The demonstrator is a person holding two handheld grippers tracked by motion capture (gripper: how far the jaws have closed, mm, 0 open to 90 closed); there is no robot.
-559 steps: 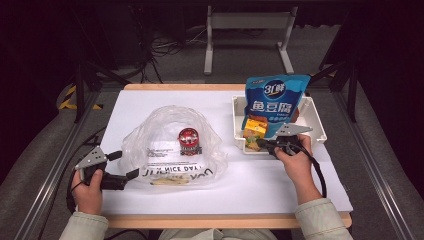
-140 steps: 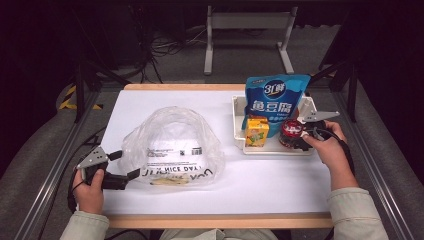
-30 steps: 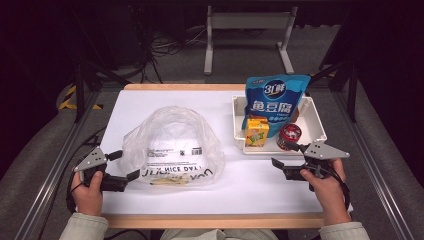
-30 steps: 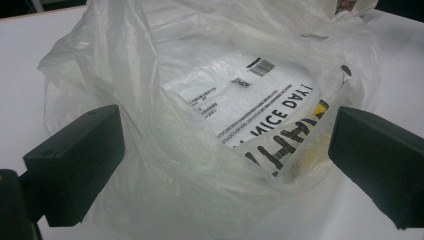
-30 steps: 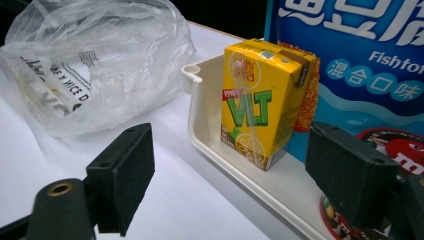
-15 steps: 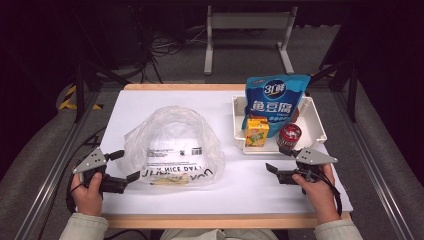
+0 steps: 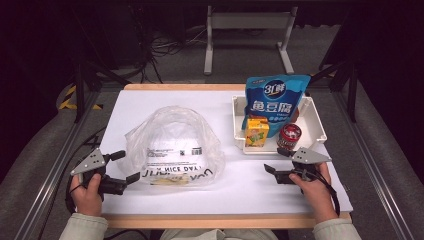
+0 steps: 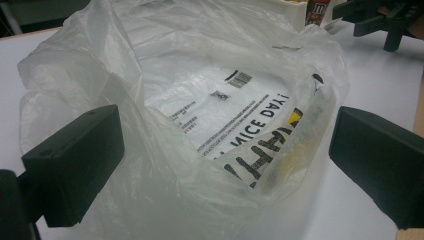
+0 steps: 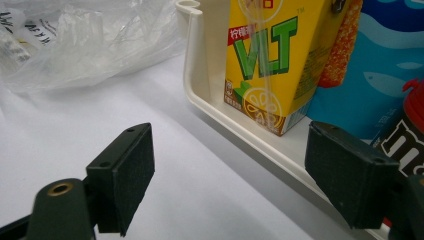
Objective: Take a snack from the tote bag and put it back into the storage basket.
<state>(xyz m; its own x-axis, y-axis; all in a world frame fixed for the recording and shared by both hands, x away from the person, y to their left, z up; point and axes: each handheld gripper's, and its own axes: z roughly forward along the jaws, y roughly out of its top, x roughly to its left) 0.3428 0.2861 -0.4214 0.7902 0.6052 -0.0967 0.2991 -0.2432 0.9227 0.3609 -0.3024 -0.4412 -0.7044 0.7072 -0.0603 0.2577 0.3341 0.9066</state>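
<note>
A clear plastic bag (image 7: 172, 145) with black print lies crumpled at the table's left centre. My left gripper (image 7: 126, 166) stands open at the bag's near left edge. In the left gripper view the bag (image 8: 210, 125) bulges between the two wide-apart jaws of the left gripper (image 8: 225, 165). A white tray (image 7: 317, 122) at the right holds a blue snack bag (image 7: 272, 102), a yellow drink carton (image 7: 256, 132) and a red jar (image 7: 289, 136). My right gripper (image 7: 274, 160) is open and empty, just in front of the tray. Between the jaws of the right gripper (image 9: 235, 175) I see the carton (image 9: 265, 60) and the tray rim (image 9: 220, 112).
The white table top ends in a wooden front edge (image 7: 210, 220). Metal rails run along both sides of the table, and a stand and cables lie beyond the far edge. Bare table lies between the bag and the tray.
The red jar, in the bag at first, was carried by my right gripper into the tray. Within the last second the open right gripper has drawn back left from the tray. The left gripper stays put.
</note>
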